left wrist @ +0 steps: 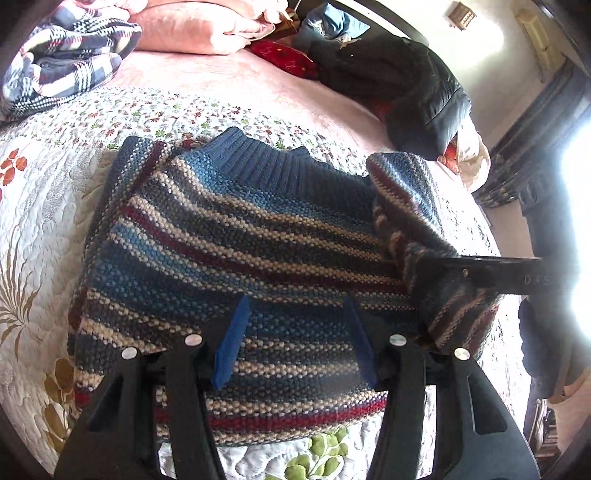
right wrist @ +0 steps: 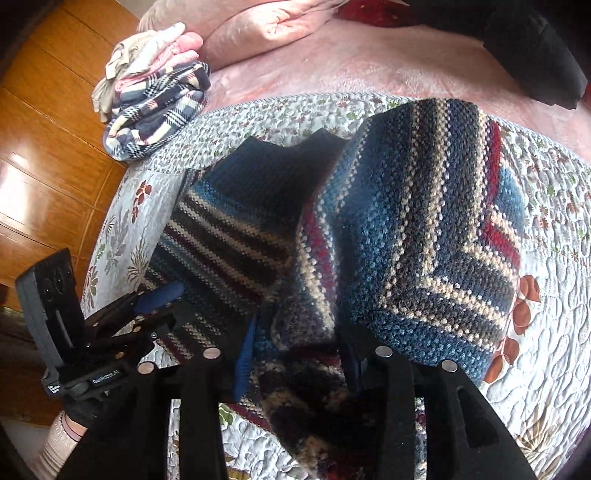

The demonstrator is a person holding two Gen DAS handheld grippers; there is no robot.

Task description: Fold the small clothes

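Observation:
A striped knit sweater (left wrist: 229, 236) in blue, cream and dark red lies flat on a floral quilt (left wrist: 48, 206), collar toward the far side. My left gripper (left wrist: 297, 343) hovers open over its lower body, blue pads apart with nothing between them. The right gripper (left wrist: 484, 275) enters from the right, holding the sweater's sleeve (left wrist: 406, 206) lifted and arched over the body. In the right wrist view the sleeve (right wrist: 424, 221) drapes across the sweater, and the right gripper (right wrist: 301, 360) is shut on its bunched cuff end. The left gripper (right wrist: 147, 306) shows at the lower left.
A folded plaid blanket (right wrist: 155, 110) sits near the bed's corner, with pink pillows (left wrist: 192, 33) behind. A dark padded jacket (left wrist: 417, 88) and a red cushion (left wrist: 284, 59) lie at the far side. Wooden floor (right wrist: 44, 147) runs beyond the quilt edge. A hand (right wrist: 59, 435) holds the left gripper.

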